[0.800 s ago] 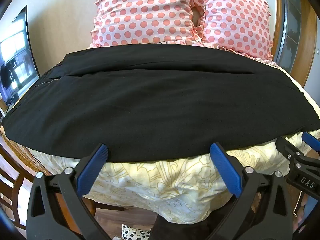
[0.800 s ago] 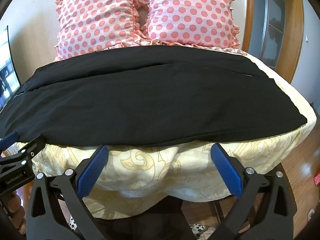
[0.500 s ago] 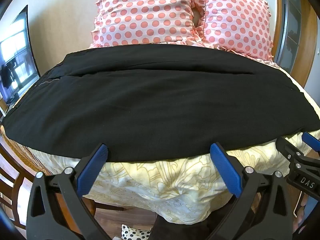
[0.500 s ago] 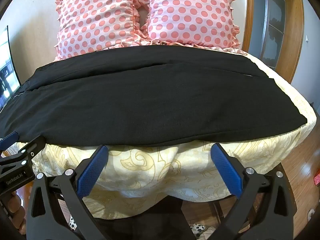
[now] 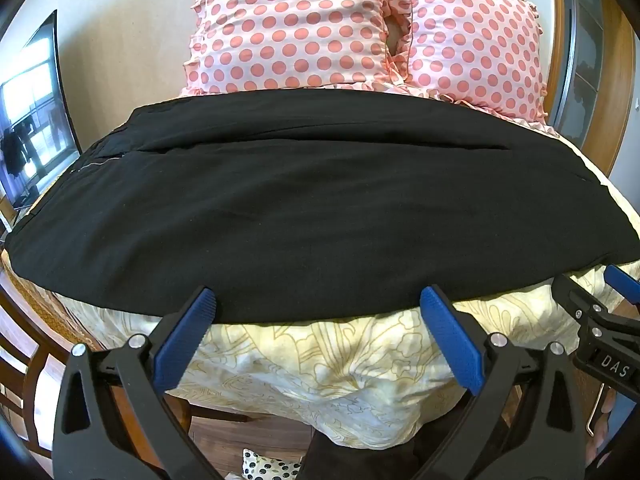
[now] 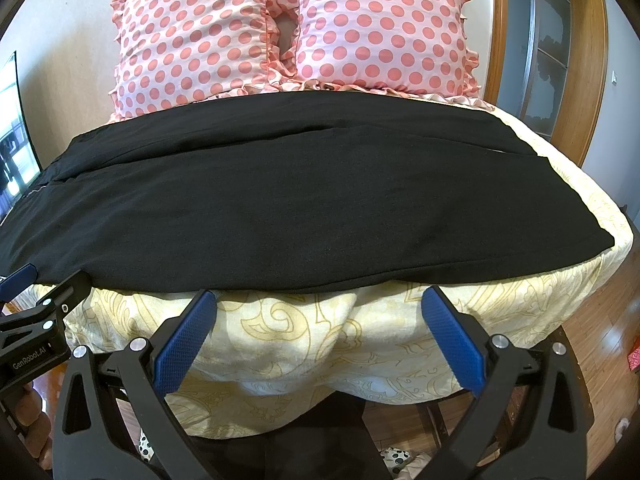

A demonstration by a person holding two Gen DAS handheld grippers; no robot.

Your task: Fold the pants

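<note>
Black pants (image 5: 312,208) (image 6: 288,204) lie spread flat and sideways across a bed covered in a pale yellow patterned cloth (image 5: 320,360) (image 6: 304,340). One leg lies beside the other, with a long seam line between them. My left gripper (image 5: 318,300) hovers open at the near hem of the pants, its blue pads wide apart and holding nothing. My right gripper (image 6: 320,304) also stands open, just short of the near hem, over the cloth's draped edge. Each gripper shows at the edge of the other's view.
Two pink polka-dot pillows (image 5: 360,28) (image 6: 292,32) stand at the head of the bed behind the pants. A dark screen (image 5: 32,112) sits at the left. A wooden door frame (image 6: 592,60) rises at the right. Wooden floor (image 6: 600,340) lies below the bed edge.
</note>
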